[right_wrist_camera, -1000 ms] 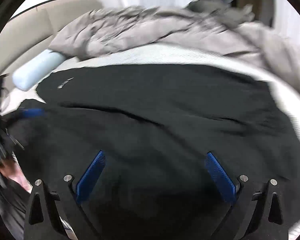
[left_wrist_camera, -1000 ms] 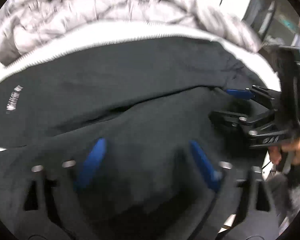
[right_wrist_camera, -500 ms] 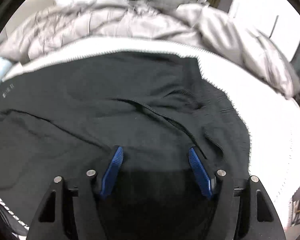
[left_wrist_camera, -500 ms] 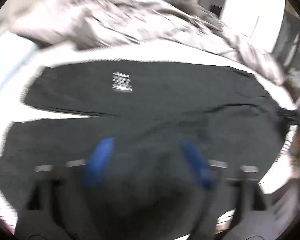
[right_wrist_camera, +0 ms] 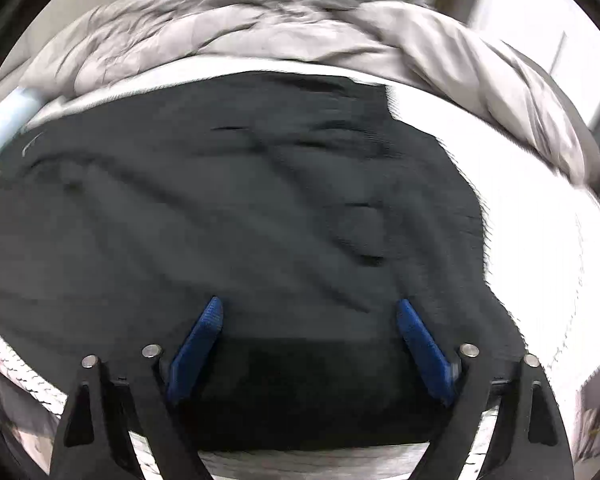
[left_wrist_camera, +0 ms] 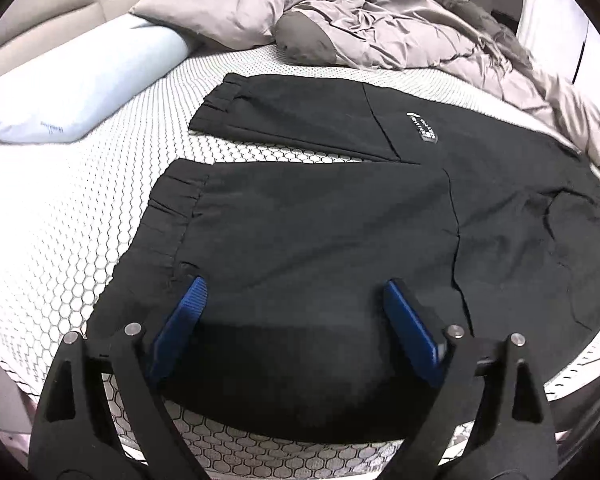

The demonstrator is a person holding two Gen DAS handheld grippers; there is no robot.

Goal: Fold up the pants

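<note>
Pants [left_wrist_camera: 340, 216] lie flat on the mattress [left_wrist_camera: 80, 220] in the left wrist view, both legs side by side, cuffs to the left, a white logo [left_wrist_camera: 422, 127] on the far leg. Left gripper [left_wrist_camera: 296, 300] hangs over the near leg; its jaws stand wide, having just closed slightly, with nothing held between them. A blue pillow [left_wrist_camera: 72, 96] and grey duvet [left_wrist_camera: 380, 20] lie beyond.

Right wrist view, blurred: right gripper [right_wrist_camera: 306, 320] over the pants' [right_wrist_camera: 240, 220] right part, jaws wide, just opening slightly, gripping nothing.
</note>
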